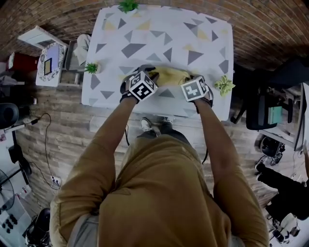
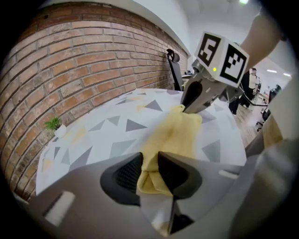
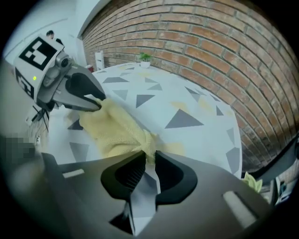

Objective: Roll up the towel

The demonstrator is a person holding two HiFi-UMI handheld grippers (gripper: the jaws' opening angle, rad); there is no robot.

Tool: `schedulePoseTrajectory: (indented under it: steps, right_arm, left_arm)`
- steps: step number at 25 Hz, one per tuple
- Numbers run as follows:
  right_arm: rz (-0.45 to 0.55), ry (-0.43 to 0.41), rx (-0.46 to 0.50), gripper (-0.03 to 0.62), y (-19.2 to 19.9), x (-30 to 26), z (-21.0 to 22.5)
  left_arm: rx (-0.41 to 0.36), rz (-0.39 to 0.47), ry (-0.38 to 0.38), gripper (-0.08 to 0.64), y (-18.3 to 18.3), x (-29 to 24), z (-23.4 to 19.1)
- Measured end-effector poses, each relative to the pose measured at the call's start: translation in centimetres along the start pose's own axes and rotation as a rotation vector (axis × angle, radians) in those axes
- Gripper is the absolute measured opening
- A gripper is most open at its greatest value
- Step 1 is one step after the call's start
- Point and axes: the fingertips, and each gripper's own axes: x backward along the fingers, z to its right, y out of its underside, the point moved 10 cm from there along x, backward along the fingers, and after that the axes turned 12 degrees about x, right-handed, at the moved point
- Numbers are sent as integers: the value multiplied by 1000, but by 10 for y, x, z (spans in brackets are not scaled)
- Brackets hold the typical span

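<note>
Patterned worktop (image 1: 145, 34) with a towel (image 1: 171, 75) and three little plants on it

The worktop's cover is white, printed with grey and pale yellow triangles. The yellow towel lies bunched into a long, loose bundle close to the near edge, about midway along and roughly parallel to it. A small green plant (image 1: 128, 6) stands at the far edge towards the far-left corner, a second plant (image 1: 91, 68) in a white pot sits at the left edge, and a pale-leaved plant (image 1: 224, 85) stands at the right edge, just beside the towel's right end
</note>
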Motion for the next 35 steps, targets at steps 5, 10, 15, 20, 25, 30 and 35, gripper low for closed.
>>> schedulePoseTrajectory:
  steps: [5, 10, 15, 20, 25, 30, 35]
  right_arm:
    - [23, -34, -89, 46, 4, 0, -2]
    - [101, -75, -135, 46, 11, -4, 3]
    - [147, -75, -168, 46, 20, -4, 8]
    - [195, -56, -126, 46, 23, 2, -4]
    - [224, -68, -114, 46, 26, 0, -1]
    - [228, -112, -120, 48, 26, 1, 2]
    - [234, -66, -143, 48, 21, 14, -2]
  left_arm:
    - [36, -29, -18, 121, 1, 0, 2]
    - [84, -48, -39, 121, 0, 0, 3]
    - [159, -49, -87, 120, 1, 1, 14]
    - [226, -25, -143, 120, 10, 6, 26]
    - [232, -72, -131, 121, 5, 4, 22]
    - [298, -45, -123, 121, 6, 7, 17]
    - [372, 17, -98, 121, 13, 15, 16]
